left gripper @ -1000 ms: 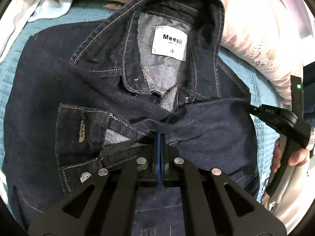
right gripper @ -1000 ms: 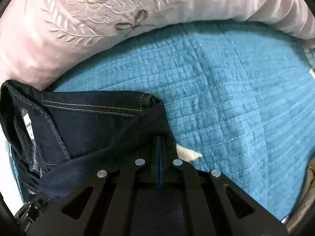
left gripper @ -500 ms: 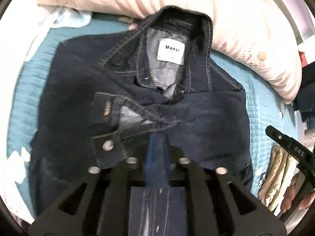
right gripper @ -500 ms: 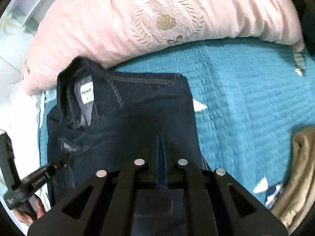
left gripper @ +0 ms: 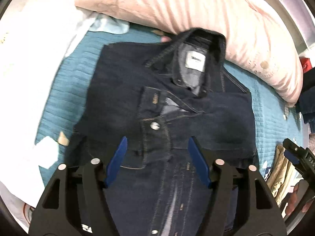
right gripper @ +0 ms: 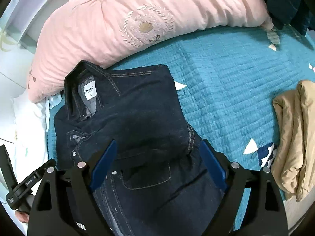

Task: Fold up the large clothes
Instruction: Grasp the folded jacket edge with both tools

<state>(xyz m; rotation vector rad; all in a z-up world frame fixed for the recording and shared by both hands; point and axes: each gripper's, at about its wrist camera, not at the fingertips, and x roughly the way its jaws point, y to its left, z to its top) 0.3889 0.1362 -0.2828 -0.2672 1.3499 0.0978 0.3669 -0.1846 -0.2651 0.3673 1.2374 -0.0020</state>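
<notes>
Both grippers, left gripper (left gripper: 157, 147) and right gripper (right gripper: 159, 151), apparently hover spread-jawed above denim jacket (right gripper: 137, 118).

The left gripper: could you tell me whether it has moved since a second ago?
Yes. The left gripper has drawn back from the denim jacket: the collar label looks smaller and farther off, and its jaws, then shut, are now open.

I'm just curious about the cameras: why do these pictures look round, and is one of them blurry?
Both views are fisheye, with bent edges and dark corners. Left wrist view: the denim jacket is smeared and its label unreadable. Right wrist view: sharper, the label legible, the pink pillow brightly lit.
</notes>
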